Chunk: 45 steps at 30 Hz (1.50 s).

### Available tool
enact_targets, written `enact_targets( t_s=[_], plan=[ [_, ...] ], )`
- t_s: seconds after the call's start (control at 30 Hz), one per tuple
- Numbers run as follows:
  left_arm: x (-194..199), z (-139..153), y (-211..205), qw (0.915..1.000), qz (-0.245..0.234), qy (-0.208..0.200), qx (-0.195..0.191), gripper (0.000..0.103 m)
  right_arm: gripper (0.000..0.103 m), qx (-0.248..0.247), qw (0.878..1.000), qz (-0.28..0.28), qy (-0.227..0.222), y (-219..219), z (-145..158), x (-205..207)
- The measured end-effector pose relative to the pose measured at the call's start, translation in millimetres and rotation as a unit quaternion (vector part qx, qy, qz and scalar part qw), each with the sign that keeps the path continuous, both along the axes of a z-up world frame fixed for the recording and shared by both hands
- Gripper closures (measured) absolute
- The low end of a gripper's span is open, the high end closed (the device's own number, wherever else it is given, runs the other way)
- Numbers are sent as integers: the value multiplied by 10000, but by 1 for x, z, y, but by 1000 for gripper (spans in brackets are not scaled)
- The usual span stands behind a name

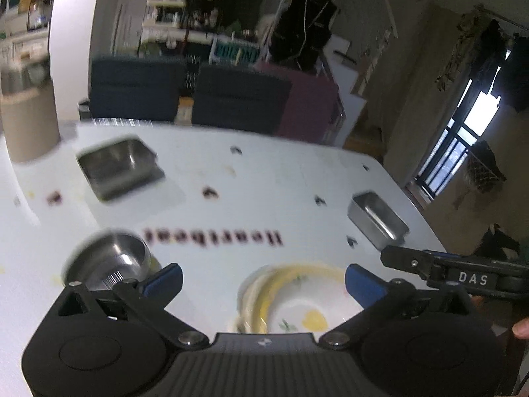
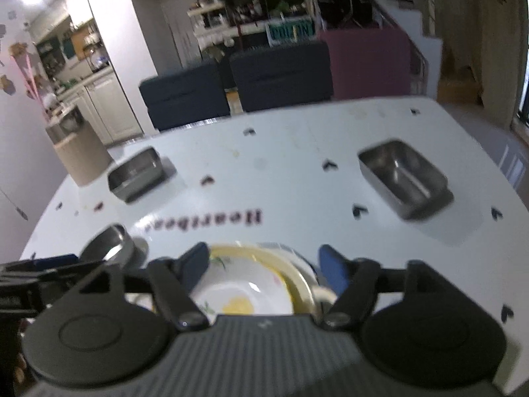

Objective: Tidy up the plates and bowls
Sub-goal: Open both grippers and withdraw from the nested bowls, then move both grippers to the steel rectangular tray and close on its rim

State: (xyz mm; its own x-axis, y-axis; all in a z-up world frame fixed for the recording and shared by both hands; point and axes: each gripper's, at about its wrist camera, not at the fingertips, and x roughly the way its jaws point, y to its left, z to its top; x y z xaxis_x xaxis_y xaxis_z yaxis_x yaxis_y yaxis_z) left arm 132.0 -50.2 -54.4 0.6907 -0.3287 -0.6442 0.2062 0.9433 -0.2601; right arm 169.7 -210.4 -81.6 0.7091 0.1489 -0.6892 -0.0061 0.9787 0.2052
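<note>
Hovering spread and empty, both the left hand-held gripper (image 1: 263,279) and right hand-held gripper (image 2: 263,264) flank the plate stack (image 1: 297,297) directly below on the desk (image 1: 264,178).

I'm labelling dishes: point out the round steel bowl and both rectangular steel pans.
Round steel bowl (image 1: 112,258): left wrist view, inner wall.
Left rectangular pan (image 2: 137,175): right wrist view, inside.
Right rectangular pan (image 2: 405,175): right wrist view, floor.
</note>
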Motion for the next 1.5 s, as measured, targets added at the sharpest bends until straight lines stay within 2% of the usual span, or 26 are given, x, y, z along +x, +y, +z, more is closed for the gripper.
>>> enact_targets(
  t_s=[0.13, 0.3, 0.47, 0.63, 0.73, 0.8, 0.87, 0.93, 1.0, 1.13, 1.23, 1.33, 1.43, 1.5],
  plan=[
    [20, 23, 23, 9990, 247, -297, 202, 0, 1, 2, 9994, 157, -321, 11, 18, 25],
    [57, 34, 67, 9958, 784, -392, 262, 0, 0, -2, 9957, 409, -831, 34, 35, 69],
    [100, 21, 110, 9895, 1398, -322, 182, 0, 0, -59, 9927, 720, -962, 66, 38, 122],
    [145, -8, 153, 9792, 2013, 107, -218, 0, 2, -121, 9890, 1289, -721, 112, 26, 185],
    [166, -28, 177, 9704, 2311, 339, -614, 2, 11, 21, 9869, 1533, -493, 141, 13, 223],
    [178, -40, 190, 9634, 2503, 452, -845, 10, 20, 77, 9856, 1651, -359, 160, 4, 244],
    [187, -49, 199, 9586, 2617, 549, -974, 20, 25, 41, 9841, 1751, -281, 179, -3, 266],
    [195, -58, 204, 9561, 2679, 577, -1038, 22, 30, 42, 9813, 1916, -170, 197, -14, 288],
    [204, -67, 207, 9553, 2690, 653, -1035, 27, 40, 37, 9791, 2034, -12, 212, -24, 302],
    [225, -91, 214, 9521, 2683, 968, -1105, 41, 45, -318, 9758, 2149, 231, 240, -48, 328],
    [231, -100, 221, 9431, 2706, 1207, -1509, 44, 48, -354, 9759, 2112, 416, 252, -64, 348],
    [237, -104, 218, 9496, 2631, 1194, -1215, 45, 50, -368, 9747, 2127, 582, 253, -76, 363],
    [243, -113, 217, 9499, 2559, 1331, -1203, 57, 58, -430, 9729, 2169, 678, 252, -86, 371],
    [244, -117, 217, 9504, 2509, 1361, -1233, 64, 77, -369, 9707, 2259, 729, 252, -91, 375]
  ],
)
